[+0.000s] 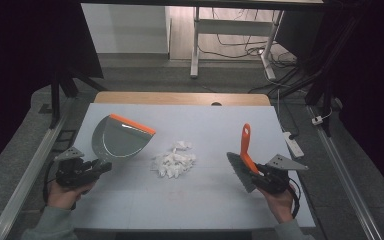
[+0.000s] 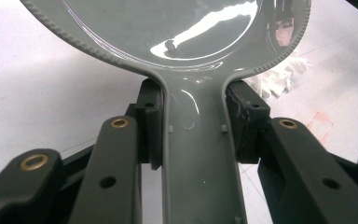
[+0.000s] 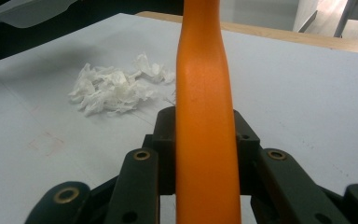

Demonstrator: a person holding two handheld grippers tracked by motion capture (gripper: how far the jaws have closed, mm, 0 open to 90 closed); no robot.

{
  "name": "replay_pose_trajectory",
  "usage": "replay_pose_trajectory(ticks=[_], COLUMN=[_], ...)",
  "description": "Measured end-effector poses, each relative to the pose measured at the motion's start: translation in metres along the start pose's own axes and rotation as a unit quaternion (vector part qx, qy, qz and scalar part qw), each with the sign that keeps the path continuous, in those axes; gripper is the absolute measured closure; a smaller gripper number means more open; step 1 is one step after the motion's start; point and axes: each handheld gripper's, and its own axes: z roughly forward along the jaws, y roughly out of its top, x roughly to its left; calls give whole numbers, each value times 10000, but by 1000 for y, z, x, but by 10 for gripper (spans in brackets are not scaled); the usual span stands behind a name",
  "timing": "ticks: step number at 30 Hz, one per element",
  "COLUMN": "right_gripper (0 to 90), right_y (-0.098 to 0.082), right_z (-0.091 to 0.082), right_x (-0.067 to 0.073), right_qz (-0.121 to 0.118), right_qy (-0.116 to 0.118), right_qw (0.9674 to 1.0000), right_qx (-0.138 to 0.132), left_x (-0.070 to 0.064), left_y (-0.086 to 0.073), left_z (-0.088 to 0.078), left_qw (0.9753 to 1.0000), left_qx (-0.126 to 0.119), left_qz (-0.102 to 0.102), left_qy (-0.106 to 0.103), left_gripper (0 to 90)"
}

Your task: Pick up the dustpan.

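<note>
Dustpan (image 1: 120, 137) clamped in left hand-held gripper (image 1: 100, 167)

Pale grey table (image 1: 190, 200), wooden far edge; crumpled white paper scraps (image 1: 174, 160) piled mid-table.

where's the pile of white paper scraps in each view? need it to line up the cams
High view: pile of white paper scraps at table centre, between the grey dustpan and the orange-handled brush.
Left gripper view: a bit of it at right, past the dustpan's rim.
Right gripper view: upper left, left of the brush handle.
Shared landmark: the pile itself on the white table top.
</note>
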Motion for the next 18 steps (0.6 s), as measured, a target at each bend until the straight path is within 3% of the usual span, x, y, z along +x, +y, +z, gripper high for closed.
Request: replay_pose_trajectory(ticks=[11, 18], right_gripper=[706, 705], right_y=[0, 0], right_z=[2, 2], right_x=[2, 2], right_qz=[-43, -49], right_qy=[25, 25], right_qw=[10000, 10000], right_qx=[27, 35], left_x=[-2, -5], left_y=[-5, -9], left_z=[-10, -13], left_qw=[9989, 9957], left_qx=[117, 289], left_qz=[357, 740], left_qy=[-270, -468], left_gripper=[619, 618])
